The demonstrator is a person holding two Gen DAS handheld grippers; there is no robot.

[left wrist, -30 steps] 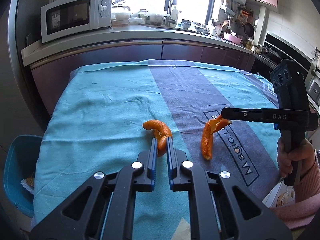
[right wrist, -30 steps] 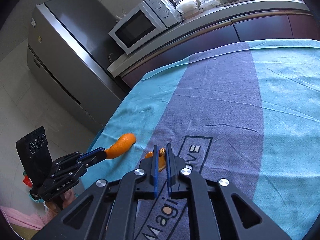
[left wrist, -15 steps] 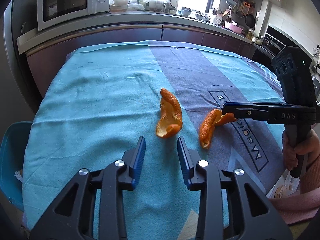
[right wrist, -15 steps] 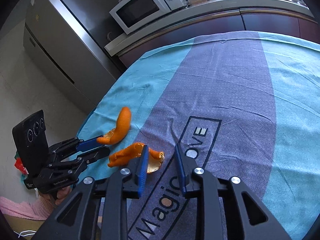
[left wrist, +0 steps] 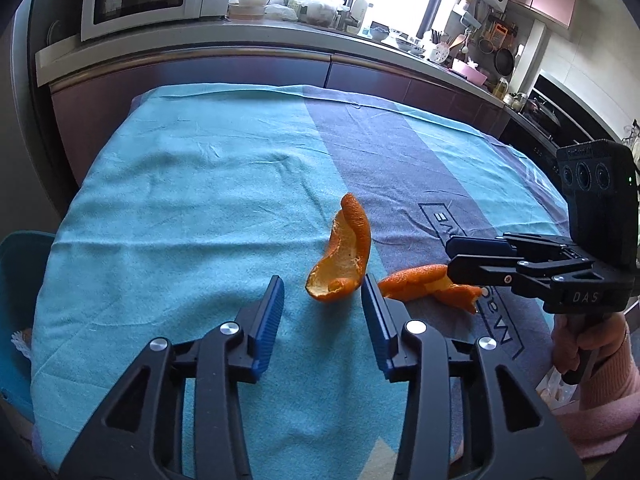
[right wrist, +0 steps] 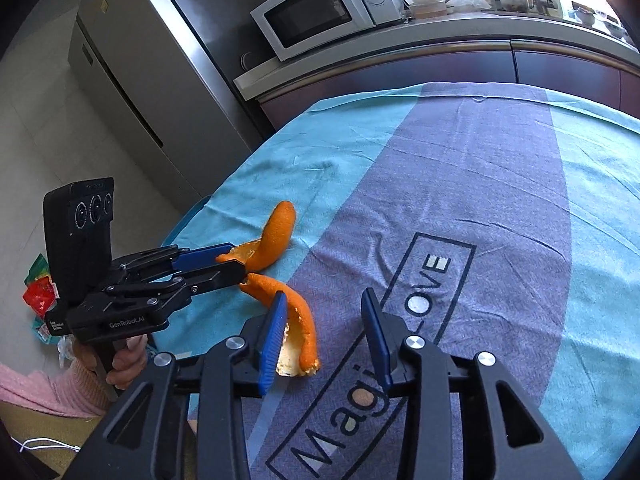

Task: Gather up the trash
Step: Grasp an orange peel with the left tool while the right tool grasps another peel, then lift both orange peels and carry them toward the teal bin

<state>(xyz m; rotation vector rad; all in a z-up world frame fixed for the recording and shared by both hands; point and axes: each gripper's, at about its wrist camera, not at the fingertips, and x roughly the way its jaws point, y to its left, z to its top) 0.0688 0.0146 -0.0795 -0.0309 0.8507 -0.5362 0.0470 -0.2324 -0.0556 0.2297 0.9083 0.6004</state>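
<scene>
Tongs on both sides, shut a second ago, are opening: left tongs (left wrist: 322, 300) and right tongs (right wrist: 324, 328) each let an orange peel drop onto the cloth-covered table (left wrist: 180, 208), so collecting restarts. Left peel (left wrist: 344, 256) stands curled, its long axis running away from the camera; right peel (left wrist: 430, 282) lies crosswise.

You have two orange peel strips on the tablecloth (left wrist: 200, 208); the curled peel (left wrist: 344, 258) arches up with its pale inside showing; the flatter peel (left wrist: 430, 280) lies just beside it
</scene>
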